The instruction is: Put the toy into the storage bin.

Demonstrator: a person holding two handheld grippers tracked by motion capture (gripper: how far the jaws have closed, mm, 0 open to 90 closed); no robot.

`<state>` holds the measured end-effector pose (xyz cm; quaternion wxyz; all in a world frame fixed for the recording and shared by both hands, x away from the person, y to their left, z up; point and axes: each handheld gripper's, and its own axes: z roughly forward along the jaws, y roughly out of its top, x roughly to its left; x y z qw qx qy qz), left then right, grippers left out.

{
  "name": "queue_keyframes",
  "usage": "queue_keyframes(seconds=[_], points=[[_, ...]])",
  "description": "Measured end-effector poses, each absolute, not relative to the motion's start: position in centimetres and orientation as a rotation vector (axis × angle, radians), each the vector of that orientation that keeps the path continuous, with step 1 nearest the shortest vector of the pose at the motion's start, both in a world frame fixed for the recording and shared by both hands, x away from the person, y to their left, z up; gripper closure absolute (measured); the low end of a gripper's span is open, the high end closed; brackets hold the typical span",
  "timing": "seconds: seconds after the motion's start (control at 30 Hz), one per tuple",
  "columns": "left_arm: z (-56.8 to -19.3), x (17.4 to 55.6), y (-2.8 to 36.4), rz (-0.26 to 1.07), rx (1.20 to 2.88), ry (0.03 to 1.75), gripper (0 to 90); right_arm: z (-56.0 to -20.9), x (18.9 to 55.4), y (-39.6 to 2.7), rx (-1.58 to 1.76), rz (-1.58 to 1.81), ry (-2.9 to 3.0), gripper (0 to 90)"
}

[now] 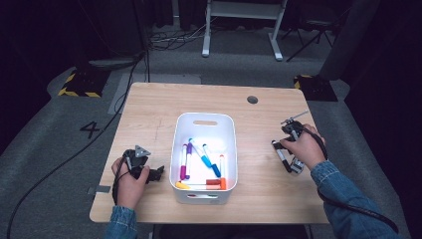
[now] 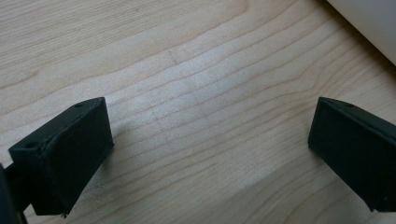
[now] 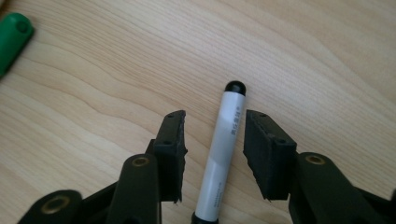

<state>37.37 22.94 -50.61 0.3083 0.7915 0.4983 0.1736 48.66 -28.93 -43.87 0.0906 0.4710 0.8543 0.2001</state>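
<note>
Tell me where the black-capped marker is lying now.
The black-capped marker lies on the table between the open jaws of the right gripper, untouched, right of the white bin in the high view.

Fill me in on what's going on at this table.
A person with a gripper in each hand is gathering markers into a white bin at the middle of the wooden table. Several coloured markers already lie in it. The right gripper is down over a black-capped white marker on the table, its jaws on either side, not yet pressing it. A green marker lies nearby. The left gripper rests open on bare wood beside the bin.
</note>
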Motion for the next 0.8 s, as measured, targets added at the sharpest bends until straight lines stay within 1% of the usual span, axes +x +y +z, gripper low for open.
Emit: queue_keyframes(seconds=[0.2,0.33,0.4,0.5,0.8], points=[[-50.6,37.4,22.9,0.459,2.093,1.317,0.0,-45.5,48.9,-29.1,1.447,0.518,2.558,63.5],[-50.6,37.4,23.0,0.463,2.093,1.317,0.0,-46.3,48.8,-29.2,1.473,0.467,2.596,69.7],[-50.6,37.4,23.0,0.460,2.094,1.317,0.0,-46.3,48.8,-29.1,1.481,0.464,2.596,71.4],[-50.6,37.4,23.0,0.459,2.094,1.317,0.0,-46.2,48.6,-28.9,1.520,0.435,2.591,76.5],[-50.6,37.4,22.9,0.463,2.092,1.317,0.0,-46.1,48.5,-28.8,1.533,0.422,2.575,76.8]])
